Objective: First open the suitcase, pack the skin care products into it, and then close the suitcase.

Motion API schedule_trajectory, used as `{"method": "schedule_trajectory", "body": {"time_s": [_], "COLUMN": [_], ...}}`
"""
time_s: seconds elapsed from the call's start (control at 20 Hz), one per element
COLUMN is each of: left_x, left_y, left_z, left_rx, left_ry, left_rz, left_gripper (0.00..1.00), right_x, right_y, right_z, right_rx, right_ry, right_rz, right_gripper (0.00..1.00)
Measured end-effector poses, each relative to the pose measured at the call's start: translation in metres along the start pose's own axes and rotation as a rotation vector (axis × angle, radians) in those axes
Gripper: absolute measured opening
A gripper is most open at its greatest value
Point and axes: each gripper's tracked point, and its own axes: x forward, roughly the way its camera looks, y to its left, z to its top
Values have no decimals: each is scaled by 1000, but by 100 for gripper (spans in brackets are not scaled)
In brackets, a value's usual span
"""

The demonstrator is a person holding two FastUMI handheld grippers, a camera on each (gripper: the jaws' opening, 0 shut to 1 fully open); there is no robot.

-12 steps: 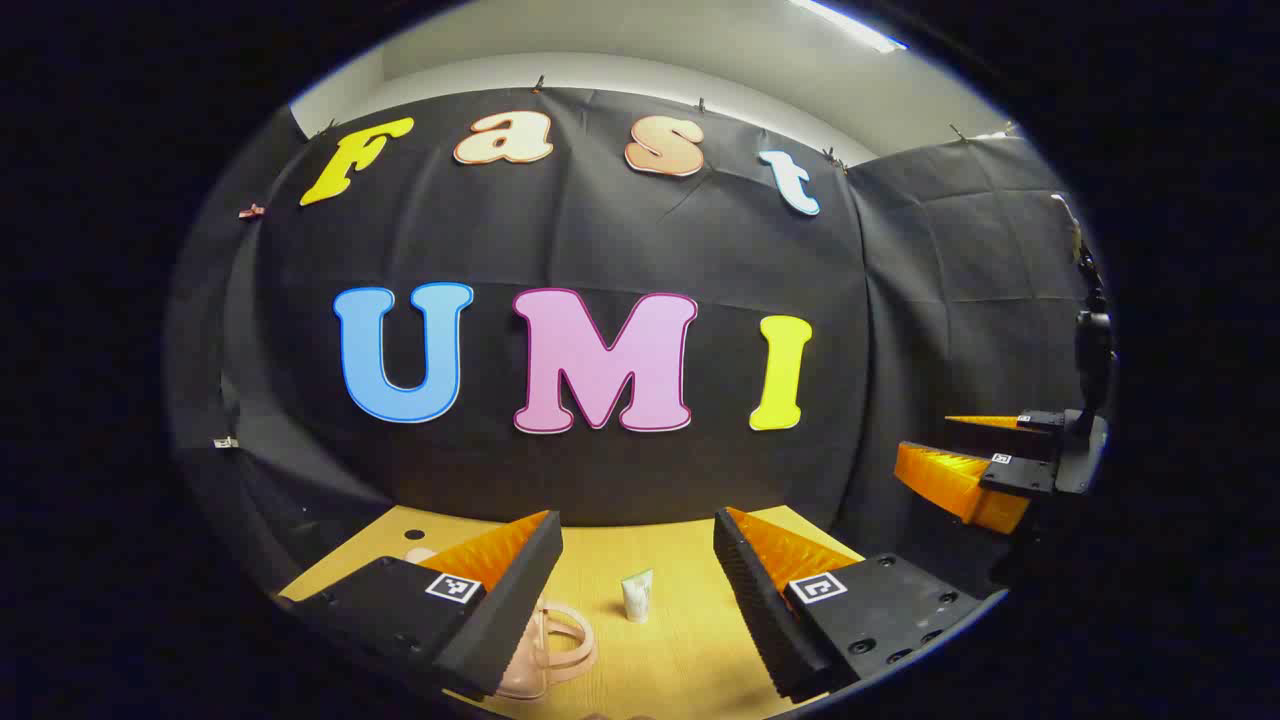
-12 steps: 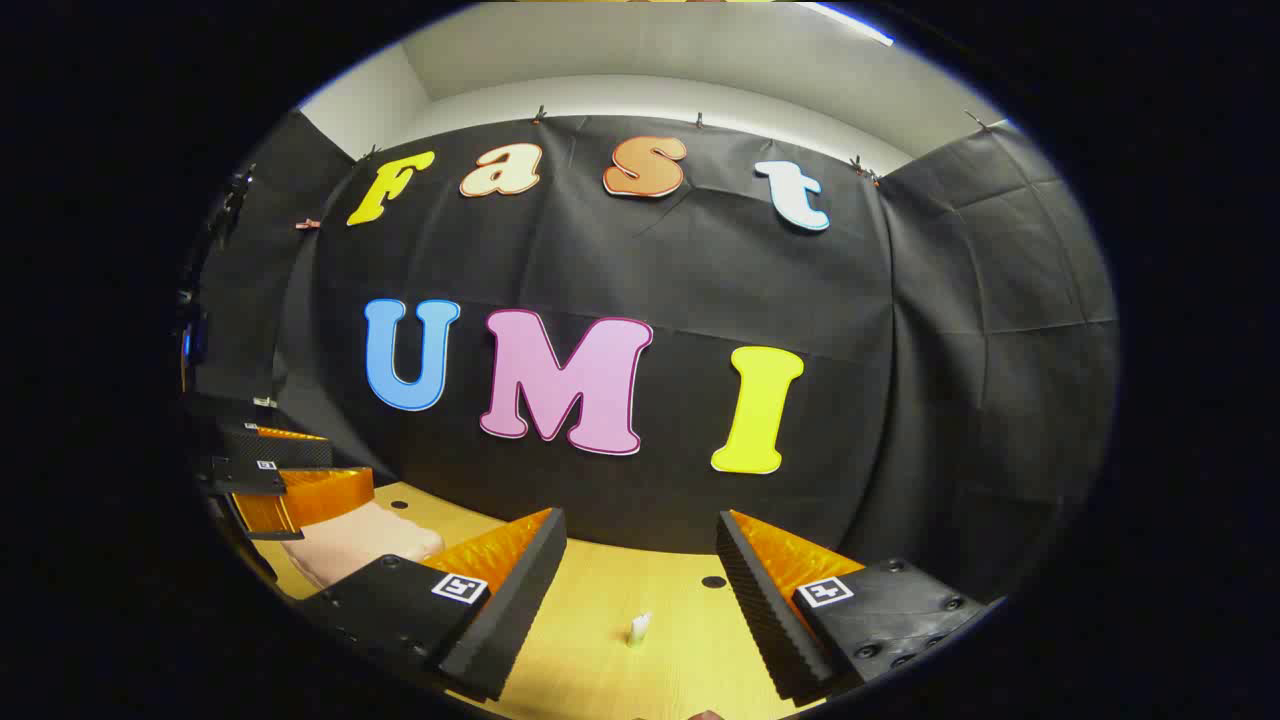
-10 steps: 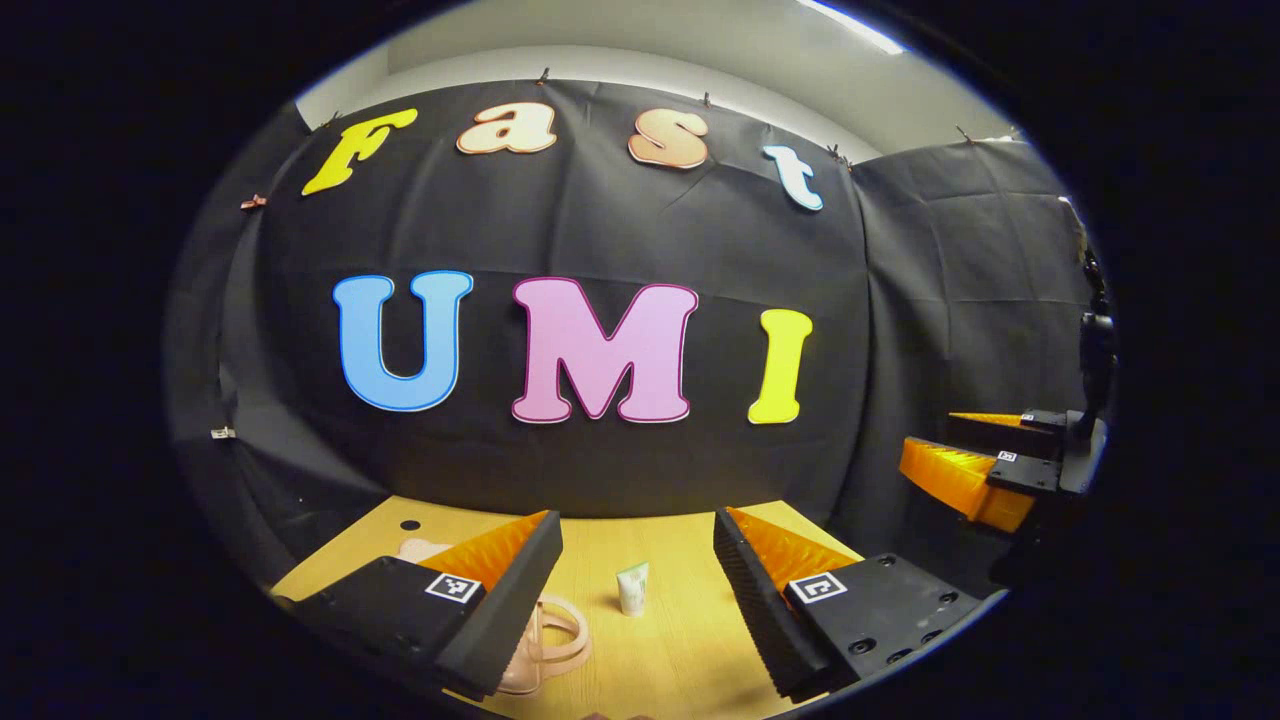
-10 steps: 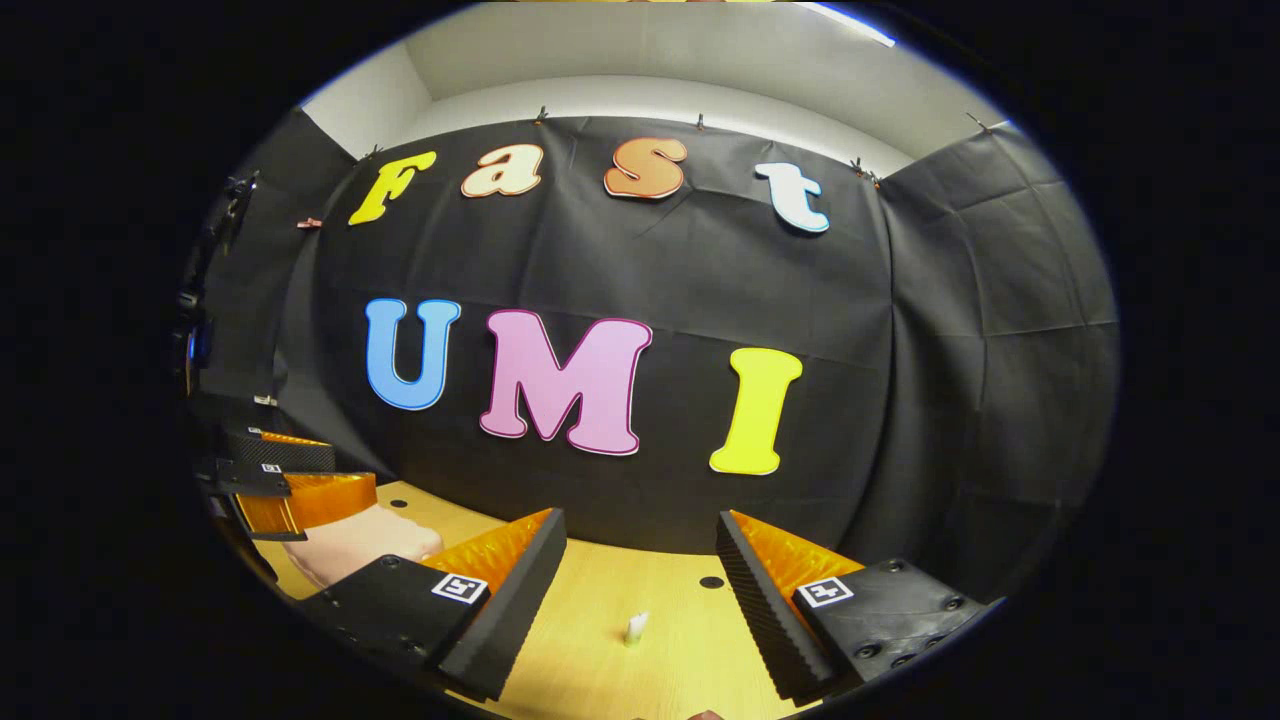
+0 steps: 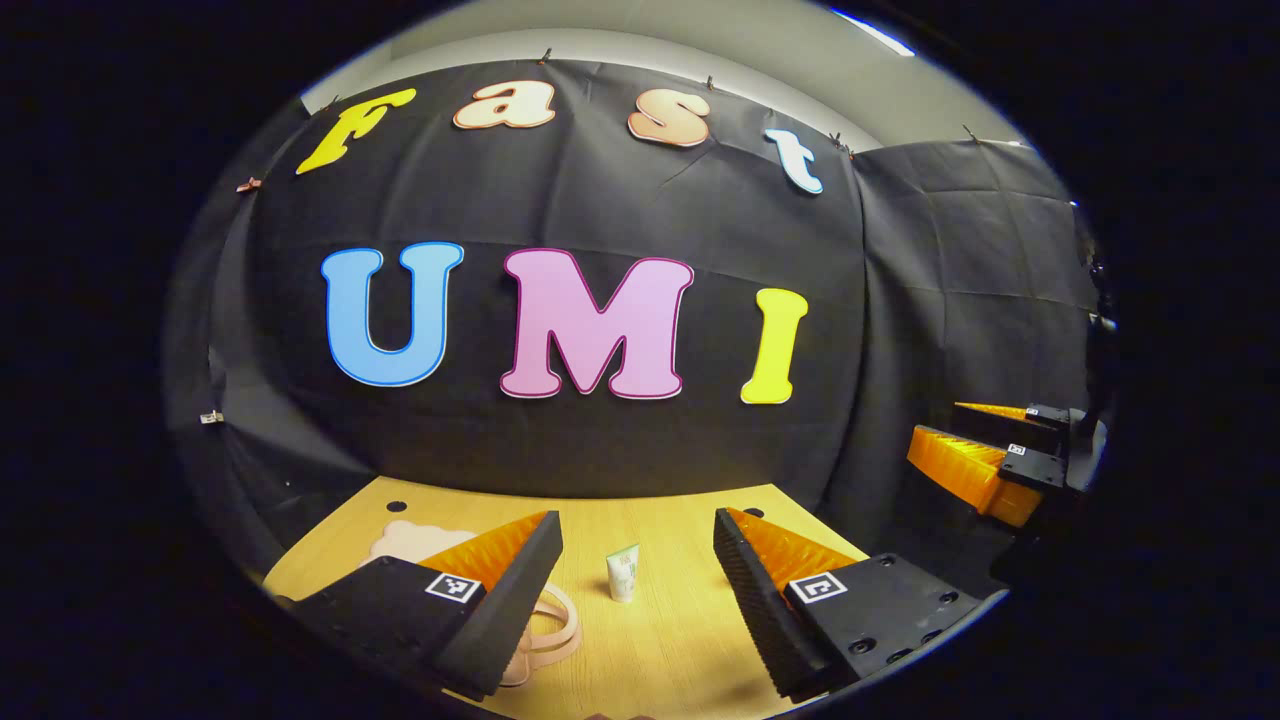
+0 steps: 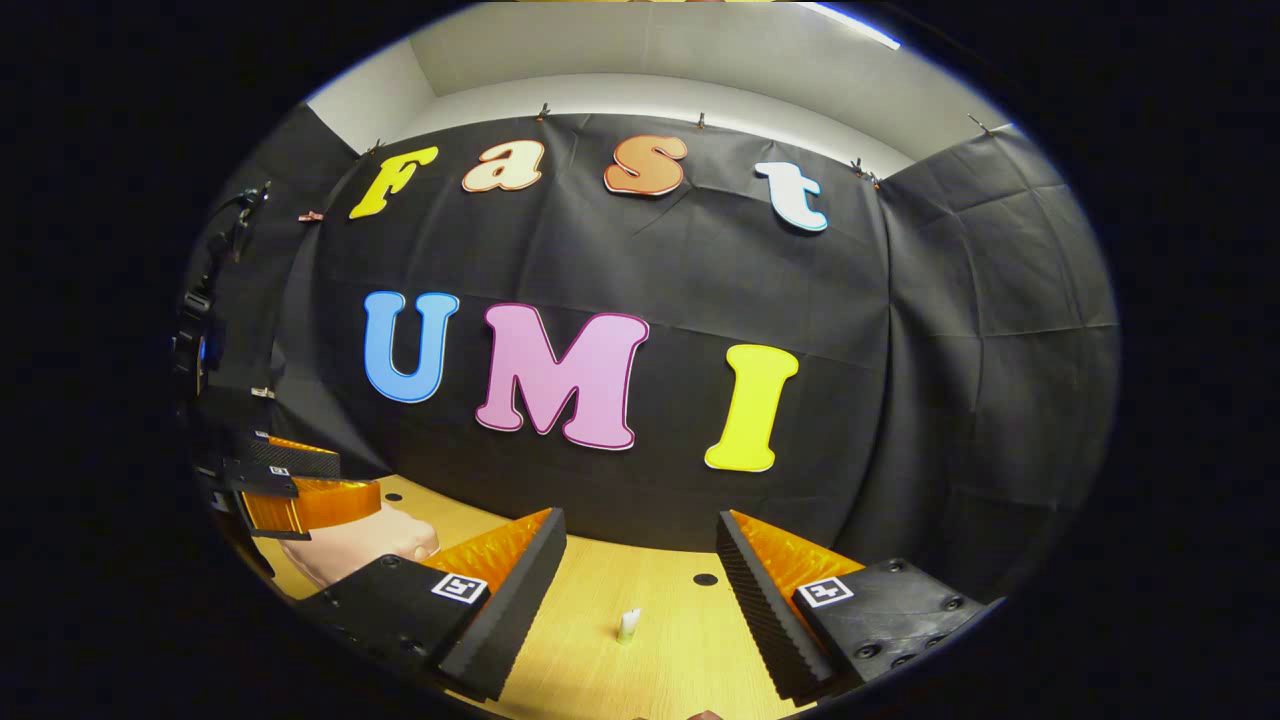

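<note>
- Sitting near the table's [image 5: 690, 640] left edge, the pink suitcase [image 6: 365, 540] looks shut.
- Both tools are wide open and hold nothing: left gripper [image 5: 635, 590], right gripper [image 6: 640, 600].
- Opening the suitcase comes first, I think. Bring the left gripper down to its handle [image 5: 550, 625] slowly.
- A small tube [image 5: 622, 573] stands alone mid-table, apart from the suitcase.
- A little hole [image 6: 705, 579] sits near the back edge. Nothing blocks the way.

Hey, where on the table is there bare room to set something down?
Bare wood runs right of the tube, on to the table's right edge, and behind it to the wall. It's crowded on the left, where the pink suitcase lies beside the tube.
</note>
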Motion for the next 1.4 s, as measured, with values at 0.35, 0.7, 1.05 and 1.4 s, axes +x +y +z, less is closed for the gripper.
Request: {"method": "schedule_trajectory", "body": {"time_s": [0.35, 0.7, 1.05, 1.4], "left_x": [0, 35, 94, 126], "left_y": [5, 6, 39, 64], "left_z": [3, -55, -164, -239], "left_rx": [12, -43, -23, 10], "left_ry": [-19, 189, 589, 899], "left_rz": [15, -60, -54, -5], "left_gripper": [96, 96, 96, 96], "right_x": [-1, -2, -23, -48], "right_y": [-2, -3, -22, -70], "right_z": [-4, -6, -22, -39], "right_rx": [-9, -3, 11, 67], "right_ry": [8, 15, 40, 87], "right_rz": [-8, -21, -55, -171], "right_gripper": [94, 96, 94, 96]}}
